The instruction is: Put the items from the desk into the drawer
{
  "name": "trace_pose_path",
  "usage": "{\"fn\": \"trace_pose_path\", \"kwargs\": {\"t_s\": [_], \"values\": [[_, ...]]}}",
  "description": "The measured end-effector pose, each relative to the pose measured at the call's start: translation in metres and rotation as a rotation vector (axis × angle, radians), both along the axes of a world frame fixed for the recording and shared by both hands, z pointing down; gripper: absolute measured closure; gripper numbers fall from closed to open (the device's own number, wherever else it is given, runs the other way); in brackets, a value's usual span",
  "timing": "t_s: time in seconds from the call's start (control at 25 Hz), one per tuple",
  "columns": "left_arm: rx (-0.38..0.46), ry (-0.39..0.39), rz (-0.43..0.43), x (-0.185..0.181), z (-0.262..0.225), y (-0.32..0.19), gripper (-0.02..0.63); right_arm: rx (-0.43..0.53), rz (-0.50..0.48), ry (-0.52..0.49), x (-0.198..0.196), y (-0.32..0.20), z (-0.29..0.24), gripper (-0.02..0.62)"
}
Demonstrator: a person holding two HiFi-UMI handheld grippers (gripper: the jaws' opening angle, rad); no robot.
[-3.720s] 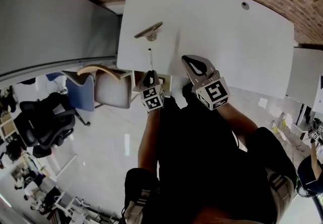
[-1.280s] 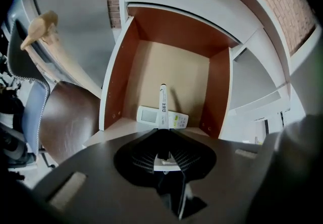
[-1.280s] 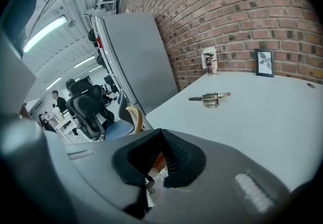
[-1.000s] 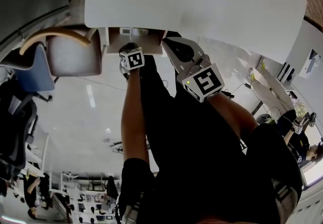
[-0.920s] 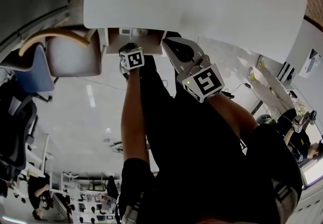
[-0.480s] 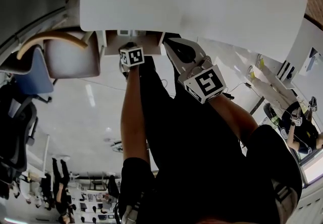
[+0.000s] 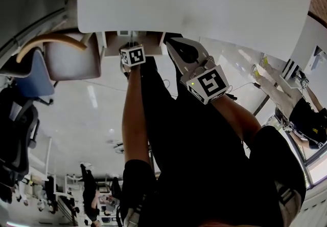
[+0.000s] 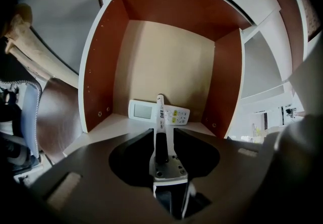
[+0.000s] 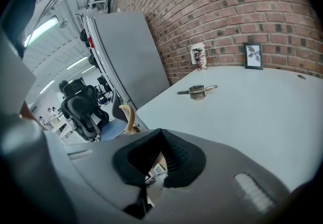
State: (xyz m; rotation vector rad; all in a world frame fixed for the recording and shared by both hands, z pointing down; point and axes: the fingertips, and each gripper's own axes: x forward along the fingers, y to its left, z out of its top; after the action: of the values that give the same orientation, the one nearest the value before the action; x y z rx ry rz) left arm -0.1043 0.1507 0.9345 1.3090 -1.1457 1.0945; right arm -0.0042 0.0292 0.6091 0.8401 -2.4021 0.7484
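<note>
My left gripper (image 8: 164, 136) points straight down into the open wooden drawer (image 8: 166, 61). A white pen with a dark end (image 8: 160, 117) stands between its jaws, tip over a white remote control (image 8: 143, 110) on the drawer floor. The jaws have just been opening, and a thin gap shows beside the pen. In the head view the left gripper (image 7: 132, 53) hangs over the drawer (image 7: 115, 42) under the desk edge. My right gripper (image 7: 172, 43) is shut and empty beside the drawer, its fingertips (image 9: 160, 133) together. A metal item (image 9: 198, 90) still lies on the white desk (image 9: 262, 112).
A paper cup (image 9: 198, 56) and a small picture frame (image 9: 253, 56) stand at the desk's far edge against the brick wall. A padded chair (image 7: 69, 60) and a blue chair (image 7: 28, 80) stand left of the drawer. A grey partition (image 9: 126, 51) borders the desk's left side.
Since the earliest frame the left gripper has gone from the pen at the desk edge down over the open drawer. Over the last second both grippers have hardly moved.
</note>
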Motion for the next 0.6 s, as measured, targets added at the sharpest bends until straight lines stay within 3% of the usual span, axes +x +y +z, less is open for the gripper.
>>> {"fn": "trace_pose_path", "kwargs": {"t_s": [0.28, 0.44, 0.6], "values": [[-0.008, 0.005, -0.014, 0.000, -0.007, 0.009, 0.429, 0.011, -0.002, 0.002, -0.001, -0.002, -0.006, 0.592], [0.034, -0.001, -0.017, 0.000, -0.017, 0.006, 0.434, 0.016, -0.003, -0.003, -0.002, -0.002, -0.009, 0.591], [0.070, -0.029, -0.044, -0.006, -0.031, 0.001, 0.529, 0.027, -0.019, 0.003, -0.004, -0.001, -0.012, 0.592]]}}
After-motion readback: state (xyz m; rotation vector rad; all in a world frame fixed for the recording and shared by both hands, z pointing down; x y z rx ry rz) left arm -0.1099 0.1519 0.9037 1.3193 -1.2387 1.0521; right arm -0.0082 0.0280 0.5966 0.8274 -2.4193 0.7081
